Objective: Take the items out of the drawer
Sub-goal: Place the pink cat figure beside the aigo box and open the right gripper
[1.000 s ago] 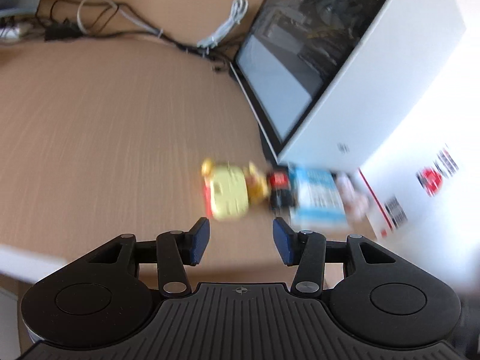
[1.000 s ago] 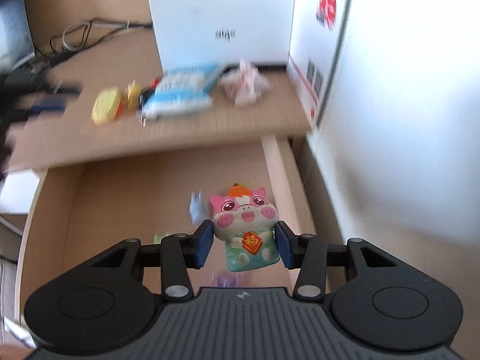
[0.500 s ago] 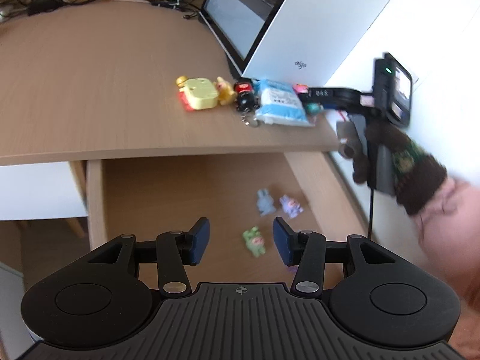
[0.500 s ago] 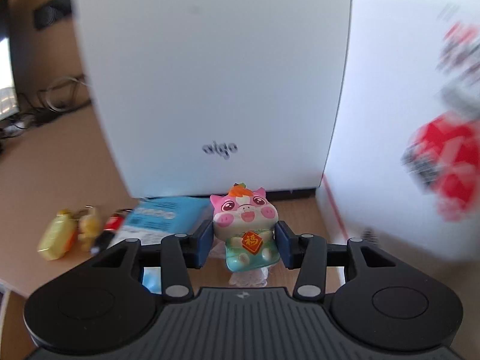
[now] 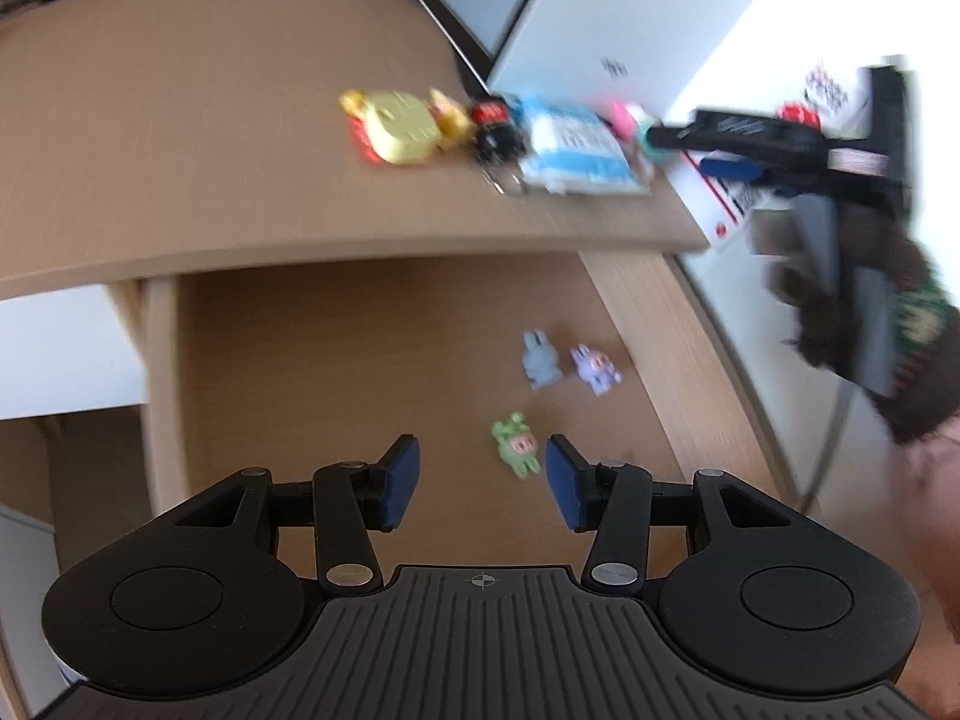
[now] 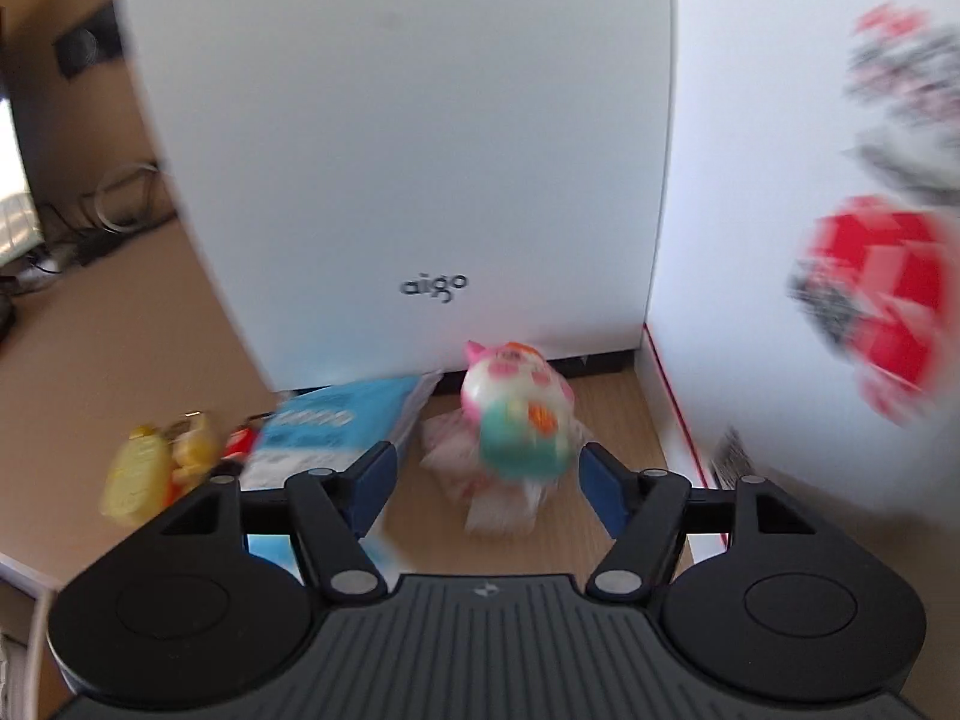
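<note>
Wood-grain counter [image 5: 198,138] with an open drawer [image 5: 372,372] pulled out underneath, white aigo box [image 6: 420,138] and a second white carton [image 6: 780,180] parked at the back. Nearest in, left gripper [image 5: 479,477] hanging over the drawer, jaws spread wide, nothing between them, green figure [image 5: 516,443] lying just ahead of the tips and a bit right of centre. Easy miss there: come down without shifting over and the right pad lands on top of it, or skids it along the slick drawer floor. Slightly further in, grey bunny [image 5: 540,359] and purple bunny [image 5: 594,369], almost touching each other, so a sloppy grab on one probably knocks the other. Up on the counter, right gripper [image 6: 486,489] with jaws opening, pink pig toy [image 6: 516,411] blurred between and beyond the pads, looking tipped, no longer pinched. Seems to be coming down onto a crinkly white wrapper [image 6: 498,498], so not a stable landing; could roll or topple toward the blue packet [image 6: 342,414] or the carton. Further left along the counter, yellow toy [image 6: 141,474] and a red-and-black charm [image 5: 495,132], close together. Whole row near the counter's front edge, so any bump risks sending stuff back into the drawer.
</note>
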### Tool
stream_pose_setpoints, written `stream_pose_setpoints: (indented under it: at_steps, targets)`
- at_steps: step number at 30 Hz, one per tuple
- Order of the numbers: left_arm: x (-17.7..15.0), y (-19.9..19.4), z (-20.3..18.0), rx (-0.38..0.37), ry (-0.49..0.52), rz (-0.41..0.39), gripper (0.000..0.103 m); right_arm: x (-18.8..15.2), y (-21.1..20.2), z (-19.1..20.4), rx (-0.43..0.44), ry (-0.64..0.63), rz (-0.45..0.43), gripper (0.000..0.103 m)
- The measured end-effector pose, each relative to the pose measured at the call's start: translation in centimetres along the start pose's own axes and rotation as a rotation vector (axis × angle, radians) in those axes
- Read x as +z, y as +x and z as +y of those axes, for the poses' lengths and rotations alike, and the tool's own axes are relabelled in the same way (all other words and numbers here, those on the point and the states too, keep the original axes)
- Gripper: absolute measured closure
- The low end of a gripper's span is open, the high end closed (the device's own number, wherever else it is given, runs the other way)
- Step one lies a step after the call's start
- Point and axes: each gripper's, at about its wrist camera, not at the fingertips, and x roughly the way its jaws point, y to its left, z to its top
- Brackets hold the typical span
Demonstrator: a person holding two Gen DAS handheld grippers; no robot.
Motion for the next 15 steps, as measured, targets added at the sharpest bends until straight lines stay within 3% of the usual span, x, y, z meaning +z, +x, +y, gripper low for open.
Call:
stream_pose_setpoints:
  at_steps: [6,11,15]
  targets:
    - [0.1,4.9,-2.7,-0.084,0.126,0.12,0.052,-4.9,-7.5,0.7,0.048,0.016,0.03,0.026]
    - [0.1,9.5,-5.7,-0.162,0.245,0.223,0.052,-9.1,-10.9,0.1,0.037,0.081,0.156,0.026]
    - [0.1,13.6,-8.1,-0.178,0.301,0.317,0.052,-11.9,-14.7,-1.0,-0.009,0.133,0.18,0.026]
